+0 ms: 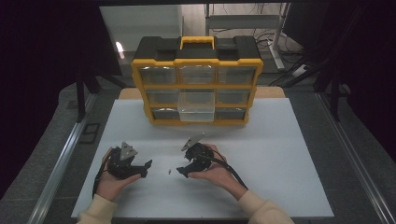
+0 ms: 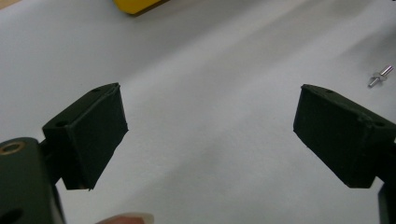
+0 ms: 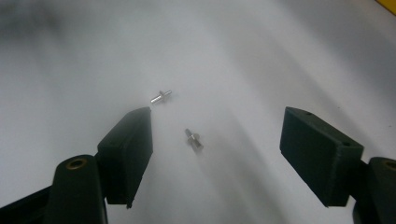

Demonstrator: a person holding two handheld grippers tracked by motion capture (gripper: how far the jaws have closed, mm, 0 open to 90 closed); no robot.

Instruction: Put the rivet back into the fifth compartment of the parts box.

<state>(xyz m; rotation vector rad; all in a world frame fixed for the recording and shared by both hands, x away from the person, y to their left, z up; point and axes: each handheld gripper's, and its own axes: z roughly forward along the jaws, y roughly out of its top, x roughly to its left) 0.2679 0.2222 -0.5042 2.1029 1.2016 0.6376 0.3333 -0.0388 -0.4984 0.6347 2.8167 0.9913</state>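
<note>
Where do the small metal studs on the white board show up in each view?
High view: studs as a faint speck between the grippers.
Left gripper view: one stud at the right edge.
Right gripper view: two studs, one above the left jaw, one between the jaws.
Shared landmark: yellow organizer.

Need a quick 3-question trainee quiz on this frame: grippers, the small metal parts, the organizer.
1. True or false: the right gripper has its jaws shut on a stud.
2. How many small metal studs lie on the white table in the right gripper view?
3. Which drawer of the yellow organizer is pulled out? A) top left B) bottom middle C) top right

Key:
1. False; the jaws stand open, with one stud lying between them.
2. Two; the other stud lies beyond.
3. B, the clear drawer.
</note>
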